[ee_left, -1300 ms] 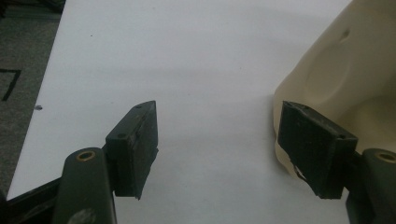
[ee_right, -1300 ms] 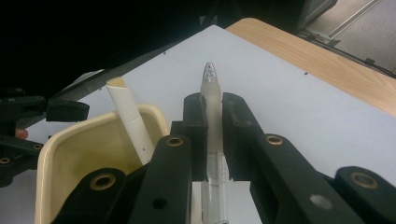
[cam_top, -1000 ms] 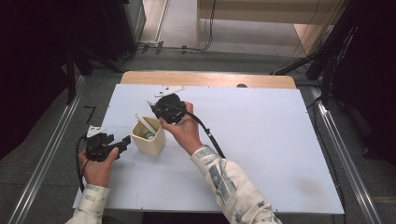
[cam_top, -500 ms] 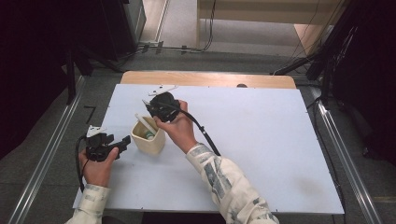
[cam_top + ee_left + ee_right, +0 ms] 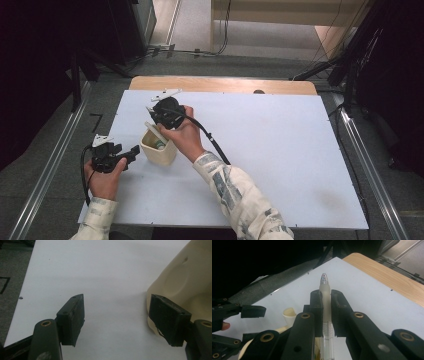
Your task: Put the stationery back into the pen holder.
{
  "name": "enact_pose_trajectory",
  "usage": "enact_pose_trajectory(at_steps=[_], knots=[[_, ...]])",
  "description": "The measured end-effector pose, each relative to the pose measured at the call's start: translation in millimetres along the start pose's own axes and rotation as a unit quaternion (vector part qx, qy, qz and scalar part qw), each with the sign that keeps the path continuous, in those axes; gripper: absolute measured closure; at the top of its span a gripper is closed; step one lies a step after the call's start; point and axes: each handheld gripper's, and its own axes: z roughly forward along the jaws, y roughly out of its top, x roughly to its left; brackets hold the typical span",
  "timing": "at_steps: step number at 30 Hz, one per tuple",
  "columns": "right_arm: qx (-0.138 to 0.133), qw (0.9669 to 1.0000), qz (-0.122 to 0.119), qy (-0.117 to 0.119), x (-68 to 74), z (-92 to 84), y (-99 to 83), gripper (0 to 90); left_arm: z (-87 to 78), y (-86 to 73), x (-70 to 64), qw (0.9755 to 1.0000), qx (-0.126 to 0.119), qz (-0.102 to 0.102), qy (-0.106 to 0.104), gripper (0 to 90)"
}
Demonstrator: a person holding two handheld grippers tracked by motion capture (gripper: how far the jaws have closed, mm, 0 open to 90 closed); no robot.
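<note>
My right gripper (image 5: 156, 116) hangs over the far rim of a cream cup (image 5: 159, 148) and is shut on a pen (image 5: 325, 293). The pen has a cream cap end that juts past the fingertips, and its clear barrel runs back between the jaws. In the right gripper view the cup (image 5: 289, 312) lies just below the jaws. My left gripper (image 5: 131, 151) rests on the white board to the cup's left, open, with nothing between its pads. In the left gripper view (image 5: 120, 320) the right pad (image 5: 170, 320) stands close beside the cup's wall (image 5: 187, 280); contact cannot be judged.
The white board (image 5: 280, 150) covers most of a wooden table, whose bare far edge (image 5: 225, 84) shows at the back. Metal rails (image 5: 370, 170) run along both sides. A black cable (image 5: 210, 140) trails from the right gripper across the board. Dark equipment and cables stand beyond the table.
My right hand has shifted a little to the left with the pen in its jaws. The left hand and the cup have stayed where they were.
</note>
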Motion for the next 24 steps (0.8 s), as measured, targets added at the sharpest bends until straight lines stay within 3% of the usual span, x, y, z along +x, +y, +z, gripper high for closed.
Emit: enact_pose_trajectory(at_steps=[24], knots=[[0.003,1.0,0.007,0.0,4.2,15.7,16.3,78.8,1.4,0.1,0.1,1.0,0.0,-0.001,-0.002,30.0]])
